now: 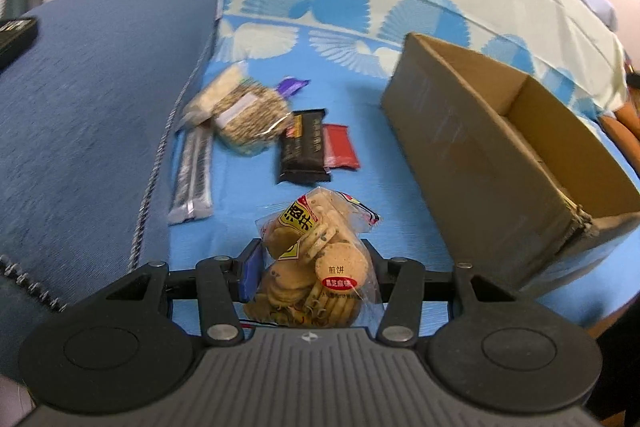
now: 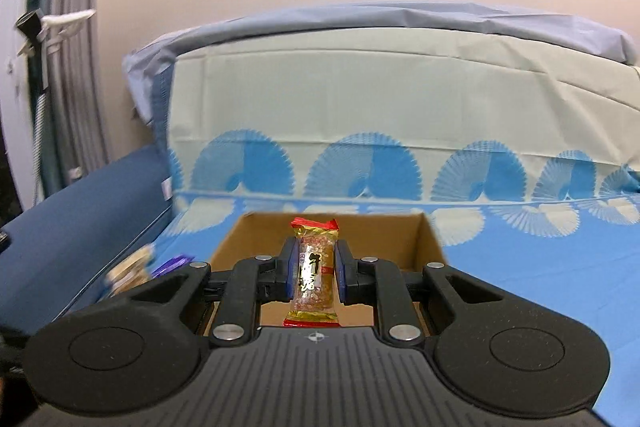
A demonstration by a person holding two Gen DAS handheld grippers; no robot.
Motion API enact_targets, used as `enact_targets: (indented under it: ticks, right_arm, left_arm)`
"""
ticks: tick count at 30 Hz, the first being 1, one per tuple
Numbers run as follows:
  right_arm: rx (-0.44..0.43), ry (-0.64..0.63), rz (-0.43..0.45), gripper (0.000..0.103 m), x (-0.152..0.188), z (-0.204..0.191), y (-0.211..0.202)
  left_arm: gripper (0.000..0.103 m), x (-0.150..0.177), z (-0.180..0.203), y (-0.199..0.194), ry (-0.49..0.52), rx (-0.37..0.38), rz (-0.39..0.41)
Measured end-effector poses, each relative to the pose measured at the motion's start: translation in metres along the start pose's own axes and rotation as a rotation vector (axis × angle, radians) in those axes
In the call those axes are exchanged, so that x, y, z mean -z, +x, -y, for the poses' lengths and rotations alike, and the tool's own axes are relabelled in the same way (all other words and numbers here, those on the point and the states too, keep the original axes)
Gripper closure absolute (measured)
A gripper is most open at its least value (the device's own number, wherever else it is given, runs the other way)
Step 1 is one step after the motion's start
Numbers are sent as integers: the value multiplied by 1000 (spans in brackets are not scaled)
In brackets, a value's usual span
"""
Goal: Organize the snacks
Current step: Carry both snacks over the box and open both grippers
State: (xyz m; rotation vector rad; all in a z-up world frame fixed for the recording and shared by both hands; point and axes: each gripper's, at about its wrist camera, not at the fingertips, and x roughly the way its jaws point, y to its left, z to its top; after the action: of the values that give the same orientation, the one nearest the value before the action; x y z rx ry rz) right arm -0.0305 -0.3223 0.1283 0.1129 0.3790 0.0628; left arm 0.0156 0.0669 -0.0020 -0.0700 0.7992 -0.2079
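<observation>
The left gripper (image 1: 310, 267) is clenched on a clear bag of round crackers (image 1: 316, 259), held above the blue sheet (image 1: 248, 183). Beyond it lie a black packet (image 1: 304, 147) touching a red packet (image 1: 340, 147), 2 silver sticks (image 1: 194, 175) to the left, and a speckled bag (image 1: 248, 117) farther off. The cardboard box (image 1: 500, 147) stands open at right. The right gripper (image 2: 314, 275) grasps a gold-and-red wrapped snack (image 2: 314, 269) upright over the box (image 2: 428, 239).

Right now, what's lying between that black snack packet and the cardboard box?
In the left wrist view, a red packet lies against the black packet; from there to the cardboard box is only bare blue sheet.
</observation>
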Motion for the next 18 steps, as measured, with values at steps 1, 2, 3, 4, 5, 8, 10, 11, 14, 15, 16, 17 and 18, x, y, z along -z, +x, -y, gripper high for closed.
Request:
enact_targets:
  ticks: [1,2,3,4,5,8,10,11,14,15,16,17,18]
  right_arm:
    - [4,20,4,84,3,6,4]
    - [11,52,0,84,7,14,7]
    - [20,74,-14,84,10,18,10]
    - [36,92,-31,84,12,21,14]
    - [47,97,-37,84,14,23,16]
    - [54,83,-51,84,17,21,20]
    - [70,63,-72,84,18,18,25]
    - [75,61,-87,84,19,18,28]
    - [94,91,-128,84,21,22,36]
    - [101,108,-139,84,21,24,39]
    - [104,124,-146,84,22,27,40]
    - [106,143,-153,84,22,29,42]
    - [110,158,-159,84,23,31,44]
  left_arm:
    - [49,-1,-3,-2,-26,-10,-8]
    - [49,-3,-6,-4,-57,-19,-13]
    - [49,-5,-9,-7,-89,-29,-18]
    - [49,-8,-12,-10,-123,-40,-24]
    - [49,-11,-13,-13,-151,-50,-29]
    - [49,-27,-7,-20,-194,-64,-29]
    - [49,-42,6,-19,-186,-68,-24]
    - [49,-51,16,-18,-178,-63,-18]
    - [49,-82,52,-12,-136,-28,13]
    - [49,-93,66,-10,-117,-12,27]
    - [49,-102,81,-8,-98,6,40]
    - [49,-112,96,-5,-85,25,50]
    - [49,-122,111,-2,-76,49,61]
